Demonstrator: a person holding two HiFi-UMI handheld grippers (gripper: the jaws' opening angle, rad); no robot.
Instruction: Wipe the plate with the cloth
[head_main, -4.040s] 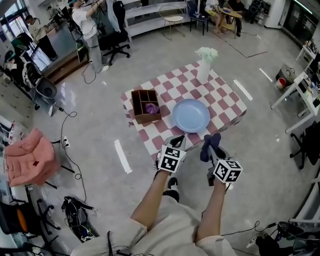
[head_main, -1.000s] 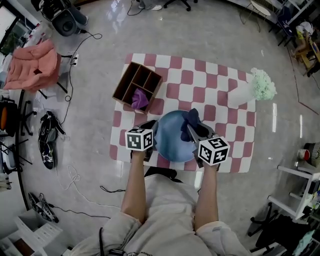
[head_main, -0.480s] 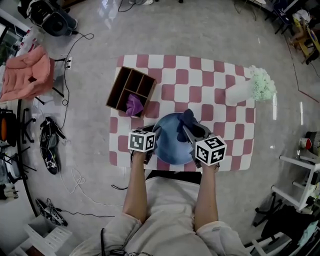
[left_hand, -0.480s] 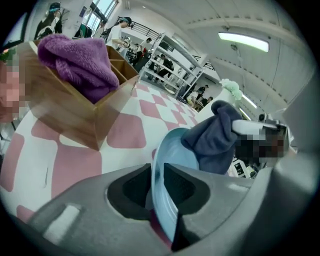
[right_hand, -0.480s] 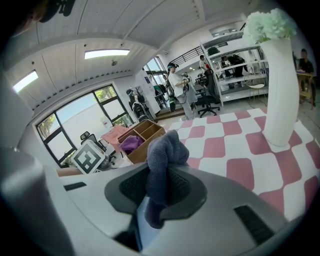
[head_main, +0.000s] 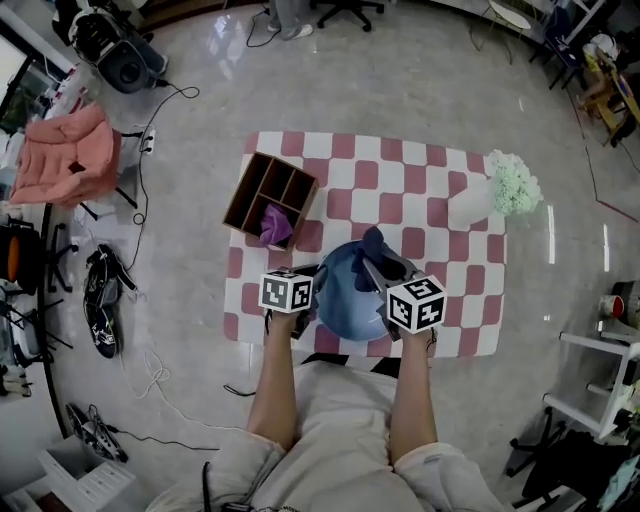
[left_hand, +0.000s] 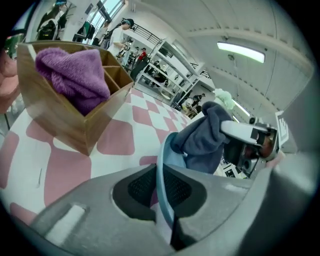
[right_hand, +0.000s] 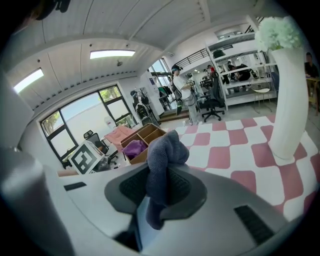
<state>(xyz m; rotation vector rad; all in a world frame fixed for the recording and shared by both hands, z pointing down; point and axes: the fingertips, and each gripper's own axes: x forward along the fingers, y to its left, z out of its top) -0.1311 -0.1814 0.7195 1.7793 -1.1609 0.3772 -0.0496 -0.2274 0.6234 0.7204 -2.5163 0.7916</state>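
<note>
The light blue plate (head_main: 350, 292) is raised at the near edge of the checked table (head_main: 400, 200) and stands tilted. My left gripper (head_main: 312, 282) is shut on its left rim; in the left gripper view the plate rim (left_hand: 161, 165) runs edge-on between the jaws. My right gripper (head_main: 385, 270) is shut on a dark blue cloth (head_main: 378, 248), which rests against the plate's upper right part. In the right gripper view the cloth (right_hand: 162, 160) hangs bunched between the jaws, with a sliver of plate (right_hand: 145, 220) below it.
A wooden divided box (head_main: 270, 195) with a purple cloth (head_main: 276, 222) in it sits at the table's left. A white vase of pale green flowers (head_main: 495, 195) stands at the right. Bags, cables and a pink jacket (head_main: 60, 155) lie on the floor.
Four seconds ago the plate lay flat on the table beyond both grippers. Now the left gripper holds it tilted and the cloth is on it. Over the last second little has shifted.
</note>
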